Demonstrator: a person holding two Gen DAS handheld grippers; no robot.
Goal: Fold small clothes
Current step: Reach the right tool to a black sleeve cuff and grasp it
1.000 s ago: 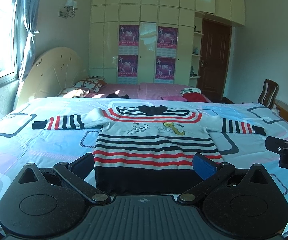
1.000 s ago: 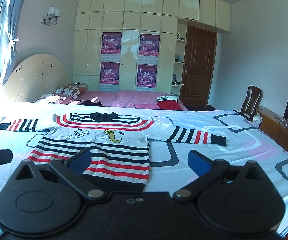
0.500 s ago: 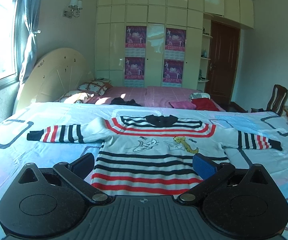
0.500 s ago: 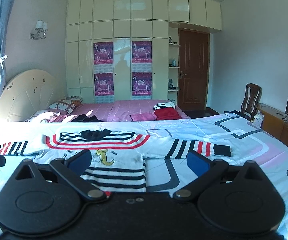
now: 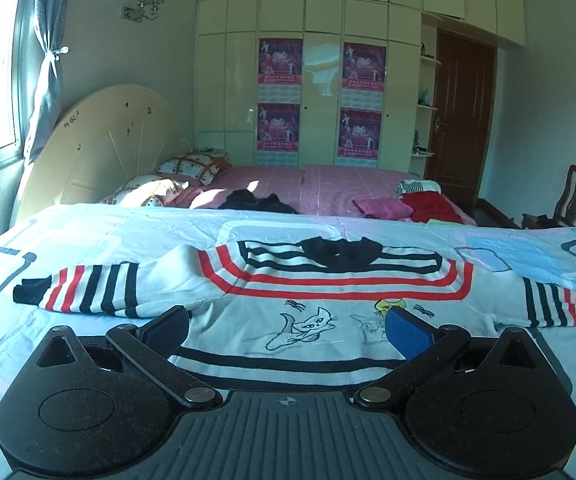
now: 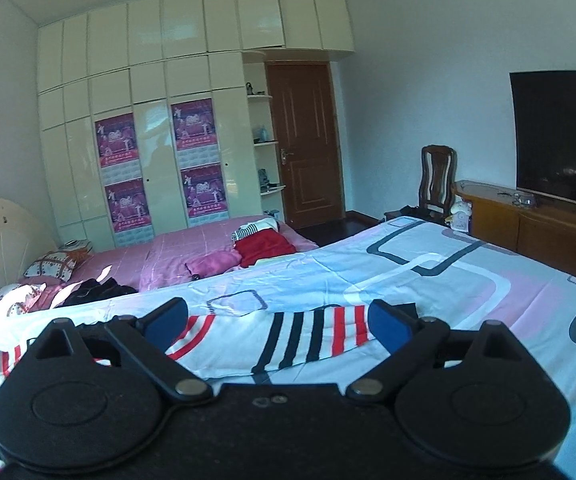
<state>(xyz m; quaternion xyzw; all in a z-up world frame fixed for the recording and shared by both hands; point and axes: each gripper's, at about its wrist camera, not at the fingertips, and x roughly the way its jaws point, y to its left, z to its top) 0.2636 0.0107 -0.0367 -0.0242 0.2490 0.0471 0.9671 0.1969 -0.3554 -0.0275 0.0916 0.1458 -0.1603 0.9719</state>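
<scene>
A small striped sweater [image 5: 328, 316] with a black collar and cartoon animals lies flat on the pale blue patterned sheet [image 5: 88, 232], sleeves spread to both sides. My left gripper [image 5: 288, 326] hangs open above its chest, nothing between the blue pads. In the right wrist view the sweater's right sleeve [image 6: 300, 336] runs between the fingers of my right gripper [image 6: 278, 322]. Its jaws are closing but stand wide, the pads clear of the cloth. The sleeve's black cuff [image 6: 406, 308] pokes out behind the right fingertip.
Behind the sheet is a pink bed [image 5: 328, 184] with pillows [image 5: 192, 164], dark clothes [image 5: 256, 202] and a red and pink pile [image 6: 264, 248]. A wooden chair [image 6: 438, 176], a low cabinet [image 6: 528, 224] with a TV [image 6: 560, 136], a door and wardrobes line the room.
Both grippers have moved forward over the sweater; its hem has dropped out of sight. The right gripper swung right and rolled, now framing the right sleeve, jaws slightly narrower.
</scene>
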